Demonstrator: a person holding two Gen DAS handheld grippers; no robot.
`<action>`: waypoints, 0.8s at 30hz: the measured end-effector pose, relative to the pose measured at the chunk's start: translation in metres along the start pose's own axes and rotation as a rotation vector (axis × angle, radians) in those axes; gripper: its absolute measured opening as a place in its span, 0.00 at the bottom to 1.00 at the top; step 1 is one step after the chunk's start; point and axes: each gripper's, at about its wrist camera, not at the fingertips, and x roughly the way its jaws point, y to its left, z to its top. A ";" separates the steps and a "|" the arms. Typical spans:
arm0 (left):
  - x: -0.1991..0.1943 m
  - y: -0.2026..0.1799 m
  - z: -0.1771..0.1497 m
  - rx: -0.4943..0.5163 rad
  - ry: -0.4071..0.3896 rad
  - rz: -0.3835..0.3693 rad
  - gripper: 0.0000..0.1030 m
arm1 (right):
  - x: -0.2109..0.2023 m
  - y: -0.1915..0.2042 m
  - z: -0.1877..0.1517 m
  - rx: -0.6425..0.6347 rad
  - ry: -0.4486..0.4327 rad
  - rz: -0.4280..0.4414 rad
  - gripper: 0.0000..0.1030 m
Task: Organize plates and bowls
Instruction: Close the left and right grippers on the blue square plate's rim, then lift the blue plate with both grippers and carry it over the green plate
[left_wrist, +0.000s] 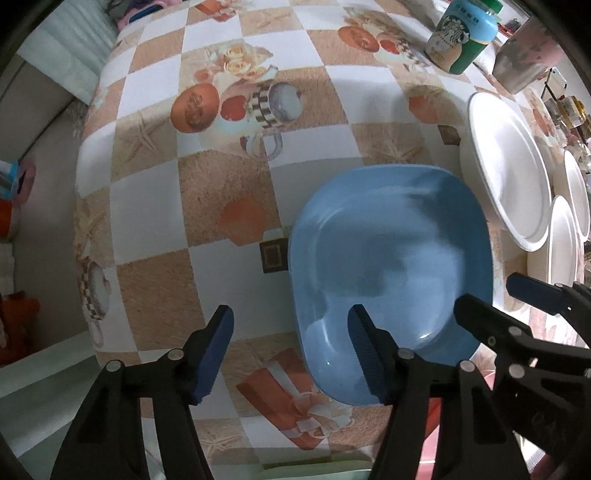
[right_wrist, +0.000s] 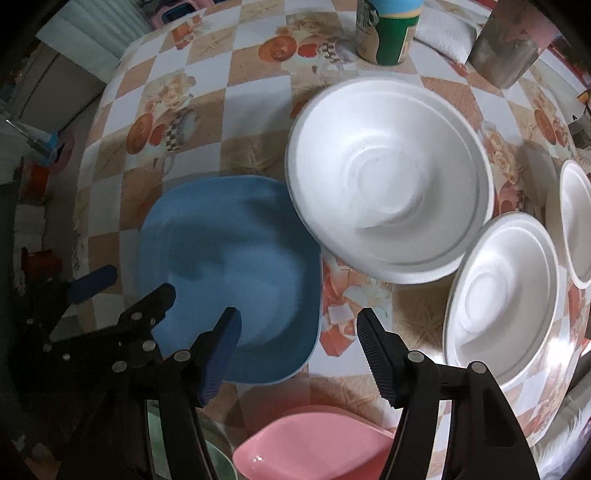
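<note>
Both tools gape empty: left tool (left_wrist: 291, 350) and right tool (right_wrist: 299, 347) hover over the near edge of the blue plate (left_wrist: 391, 266). It lies on a checkered, fruit-printed tabletop (left_wrist: 155, 206), just left of three white foam bowls (right_wrist: 388, 177). A pink plate (right_wrist: 314, 446) sits nearest; a green can (left_wrist: 458, 33) stands far back.

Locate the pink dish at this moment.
In the right wrist view, the pink dish sits at the bottom edge, below the open right gripper and nearer than the blue plate.
</note>
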 end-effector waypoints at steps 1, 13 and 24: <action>0.005 -0.004 -0.004 -0.001 0.003 0.001 0.61 | 0.002 -0.001 0.001 0.006 0.006 0.001 0.66; 0.010 -0.018 -0.010 -0.015 0.017 -0.028 0.19 | 0.030 0.001 0.013 0.006 0.071 -0.022 0.23; -0.044 -0.005 -0.038 -0.070 -0.055 -0.051 0.15 | -0.014 0.012 -0.012 -0.035 -0.004 -0.007 0.12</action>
